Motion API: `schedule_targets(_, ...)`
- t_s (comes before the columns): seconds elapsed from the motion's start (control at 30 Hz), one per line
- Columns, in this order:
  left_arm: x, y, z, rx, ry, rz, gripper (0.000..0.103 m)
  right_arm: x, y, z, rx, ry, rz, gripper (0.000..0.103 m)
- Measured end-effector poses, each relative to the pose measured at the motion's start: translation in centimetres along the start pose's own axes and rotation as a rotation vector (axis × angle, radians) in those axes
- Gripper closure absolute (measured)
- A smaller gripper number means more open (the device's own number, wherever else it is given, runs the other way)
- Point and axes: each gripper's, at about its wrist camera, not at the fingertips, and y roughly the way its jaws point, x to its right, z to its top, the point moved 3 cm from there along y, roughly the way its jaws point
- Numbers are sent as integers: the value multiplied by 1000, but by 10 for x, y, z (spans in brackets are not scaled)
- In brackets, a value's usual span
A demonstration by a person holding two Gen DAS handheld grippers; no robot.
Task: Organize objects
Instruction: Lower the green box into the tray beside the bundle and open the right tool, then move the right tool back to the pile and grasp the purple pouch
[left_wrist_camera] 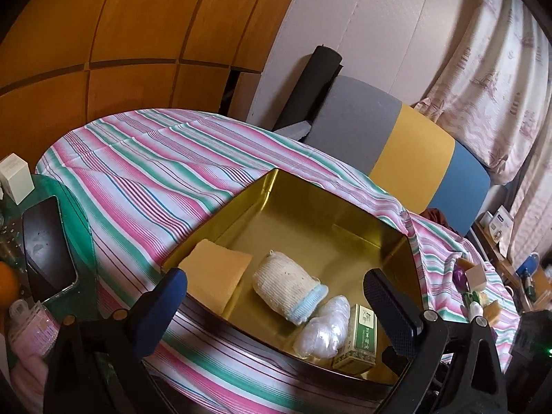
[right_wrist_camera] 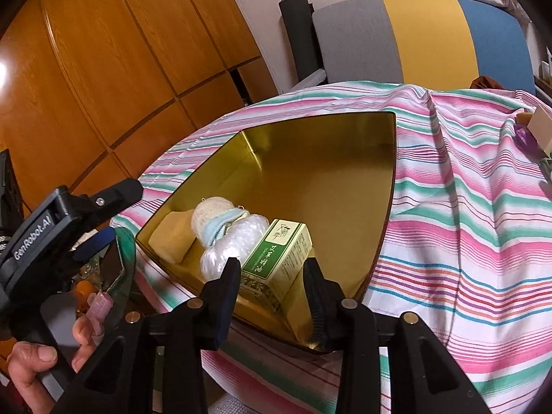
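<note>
A gold tin (left_wrist_camera: 310,207) (right_wrist_camera: 310,158) stands open on the striped tablecloth (left_wrist_camera: 155,172). Along its near side lie a yellow sponge (left_wrist_camera: 217,276) (right_wrist_camera: 172,234), a cream cloth roll (left_wrist_camera: 286,283) (right_wrist_camera: 210,214) with a blue end, a white plastic-wrapped bundle (left_wrist_camera: 324,327) (right_wrist_camera: 238,238) and a green box (left_wrist_camera: 358,338) (right_wrist_camera: 279,255). My right gripper (right_wrist_camera: 272,276) straddles the green box, which rests on the tin floor; the pads sit close beside it without pressing. My left gripper (left_wrist_camera: 276,307) (right_wrist_camera: 120,210) hovers wide open over the tin's near edge, holding nothing.
A chair (left_wrist_camera: 396,145) with a grey, yellow and blue back stands behind the table. A dark phone (left_wrist_camera: 48,252) and an orange (left_wrist_camera: 7,283) lie at the left. Several small items (left_wrist_camera: 472,286) sit on the cloth at the right. Wooden cabinets (left_wrist_camera: 138,17) fill the back.
</note>
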Motion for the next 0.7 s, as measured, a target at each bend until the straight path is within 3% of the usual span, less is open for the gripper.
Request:
schedule_targets(0.43,21,1,-11,-31,60,-38,0,15,-15,7,48,44,-28,65)
schedule_targets(0.7,47,-1,-23,-53,150,-109,0,57,-41,16,129,126,-131,60)
